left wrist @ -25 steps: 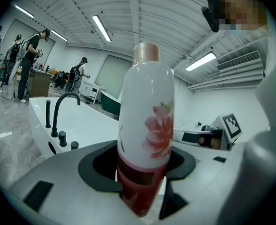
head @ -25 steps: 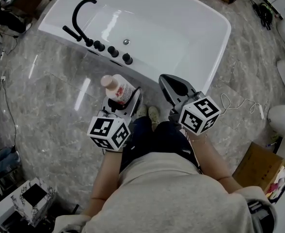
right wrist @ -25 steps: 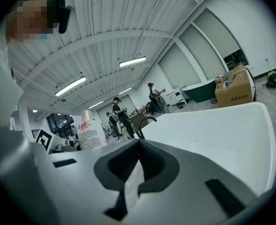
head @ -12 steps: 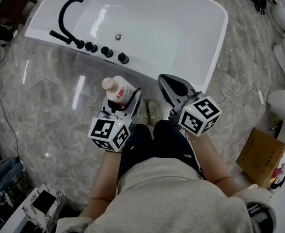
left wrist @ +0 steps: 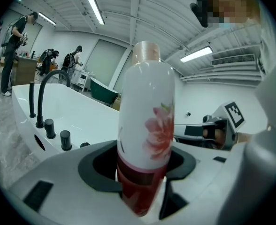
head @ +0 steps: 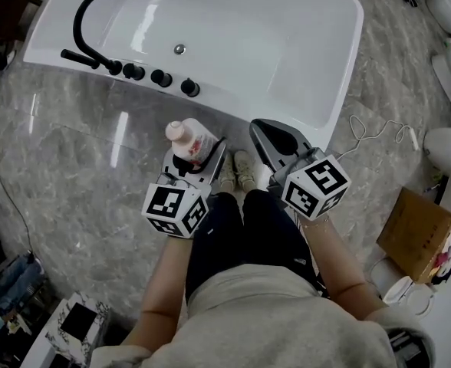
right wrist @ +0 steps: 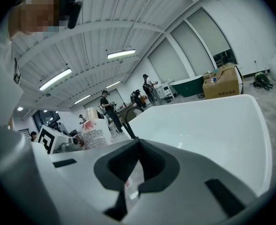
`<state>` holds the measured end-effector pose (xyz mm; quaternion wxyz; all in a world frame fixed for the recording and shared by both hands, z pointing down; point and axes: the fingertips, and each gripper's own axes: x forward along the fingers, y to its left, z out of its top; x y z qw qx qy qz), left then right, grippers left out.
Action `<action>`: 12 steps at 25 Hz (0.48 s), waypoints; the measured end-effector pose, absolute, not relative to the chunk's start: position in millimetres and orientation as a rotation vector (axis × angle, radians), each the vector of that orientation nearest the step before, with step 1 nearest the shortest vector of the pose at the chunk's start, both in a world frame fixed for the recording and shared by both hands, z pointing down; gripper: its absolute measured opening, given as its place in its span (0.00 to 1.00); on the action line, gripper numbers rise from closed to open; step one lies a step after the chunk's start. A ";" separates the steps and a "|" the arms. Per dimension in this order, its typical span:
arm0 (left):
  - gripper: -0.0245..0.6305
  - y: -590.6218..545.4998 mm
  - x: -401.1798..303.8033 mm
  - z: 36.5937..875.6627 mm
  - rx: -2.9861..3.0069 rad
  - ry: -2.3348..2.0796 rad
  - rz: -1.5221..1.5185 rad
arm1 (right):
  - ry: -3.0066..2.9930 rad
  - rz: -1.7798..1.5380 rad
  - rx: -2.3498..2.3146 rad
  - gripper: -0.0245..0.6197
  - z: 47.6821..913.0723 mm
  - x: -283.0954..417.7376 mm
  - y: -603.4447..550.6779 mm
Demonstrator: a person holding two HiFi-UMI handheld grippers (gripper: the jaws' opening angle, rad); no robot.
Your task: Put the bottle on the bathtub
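**Layout at tub side**

Bathtub (head: 317,60) stands on the floor (head: 87,182) ahead; faucet (head: 83,21) and knobs (head: 161,77) sit on its near rim, left. Bottle (head: 191,142), in left claw (head: 197,153), is short of that rim; right claw (head: 275,140) is just right of it.

Lower half of the bottle (head: 191,139) out of sight behind left claw (head: 197,159)

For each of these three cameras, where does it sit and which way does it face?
Head view: on the person's head, facing steeply down at bathtub, arms, legs, left tongs, right tongs.
Left gripper view: on left tongs, along jaws shut on the bottle, toward the bathtub.
Right gripper view: on right tongs, along closed jaws, across the bathtub.
Shared: both gripper views show the bottle.
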<state>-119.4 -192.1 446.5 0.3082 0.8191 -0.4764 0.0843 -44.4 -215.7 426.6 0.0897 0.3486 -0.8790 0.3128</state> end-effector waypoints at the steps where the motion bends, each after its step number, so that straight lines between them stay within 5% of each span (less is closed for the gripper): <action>1: 0.40 -194.2 -119.6 451.0 2.169 -1.253 0.225 | -2.604 0.925 1.039 0.04 432.3 -45.3 -215.7; 12: 0.40 -206.9 -119.7 523.0 2.136 -1.180 0.296 | -2.516 1.044 1.054 0.04 511.0 -52.3 -221.9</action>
